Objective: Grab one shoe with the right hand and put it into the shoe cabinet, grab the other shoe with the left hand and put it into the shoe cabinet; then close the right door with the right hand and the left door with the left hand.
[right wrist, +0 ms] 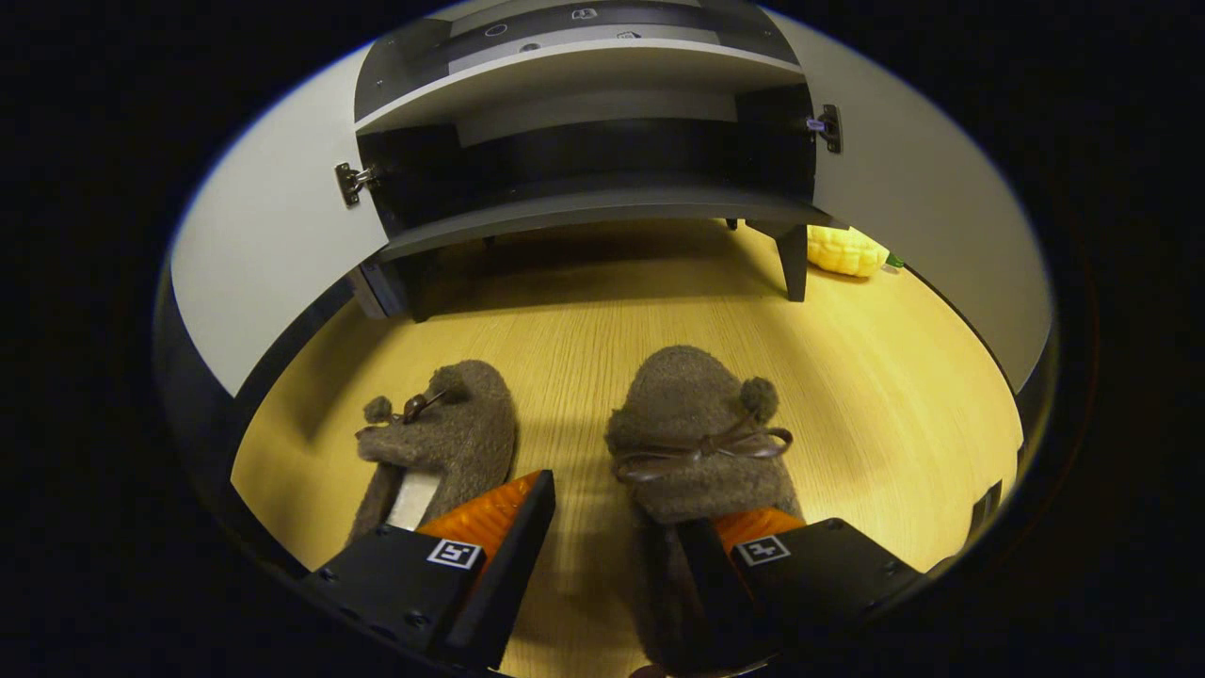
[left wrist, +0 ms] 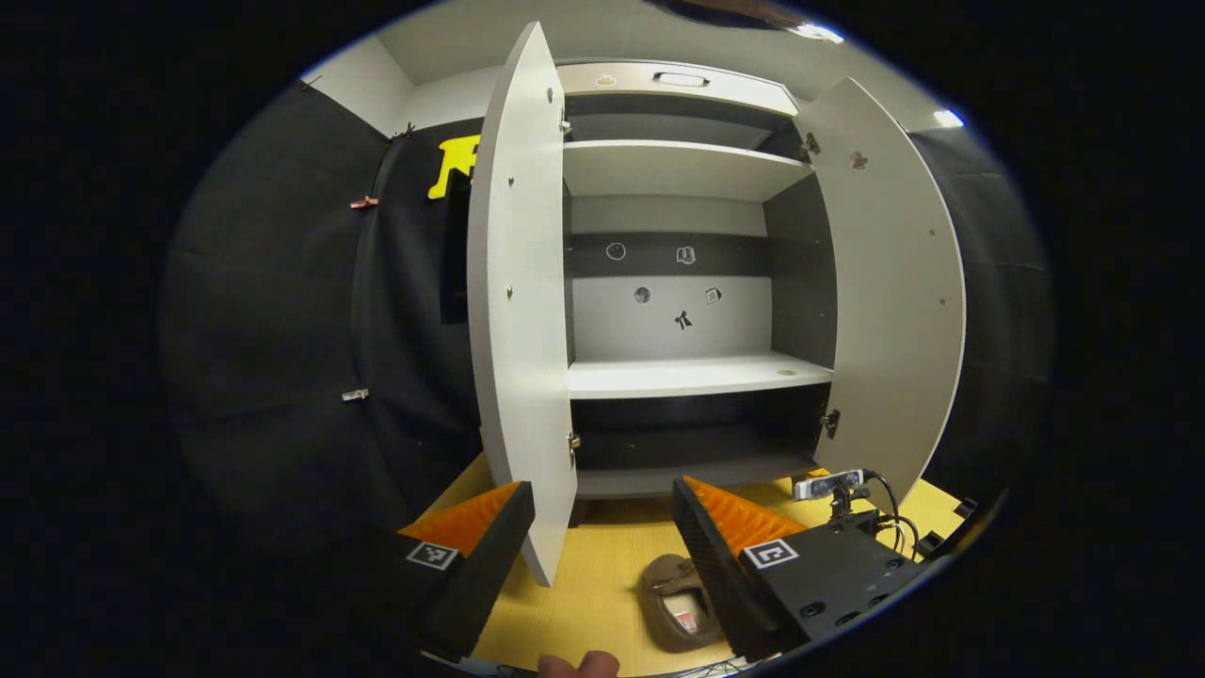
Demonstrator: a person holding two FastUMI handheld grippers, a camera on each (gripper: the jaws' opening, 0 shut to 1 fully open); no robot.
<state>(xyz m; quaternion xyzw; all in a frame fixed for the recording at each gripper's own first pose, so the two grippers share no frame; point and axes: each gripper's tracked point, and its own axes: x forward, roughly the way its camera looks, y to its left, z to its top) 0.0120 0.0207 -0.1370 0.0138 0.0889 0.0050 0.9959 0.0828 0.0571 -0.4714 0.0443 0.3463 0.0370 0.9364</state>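
Note:
Two brown fuzzy slippers with bows lie on the wooden floor in front of the shoe cabinet (right wrist: 584,202). In the right gripper view my right gripper (right wrist: 617,508) is open and low over the right slipper (right wrist: 692,414). One of its fingers (right wrist: 715,565) reaches into that slipper's opening; the other stands in the gap beside the left slipper (right wrist: 452,428). In the left gripper view my left gripper (left wrist: 602,486) is open and empty, held higher and facing the cabinet (left wrist: 697,377). One slipper (left wrist: 673,603) shows below it. Both the left door (left wrist: 518,311) and the right door (left wrist: 894,282) stand wide open.
The cabinet stands on short legs (right wrist: 795,264), and its shelves are bare. A yellow corn-shaped toy (right wrist: 847,250) lies behind the right leg. A small device with cables (left wrist: 833,485) sits low at the right. A person's fingertip (left wrist: 579,664) shows at the bottom edge.

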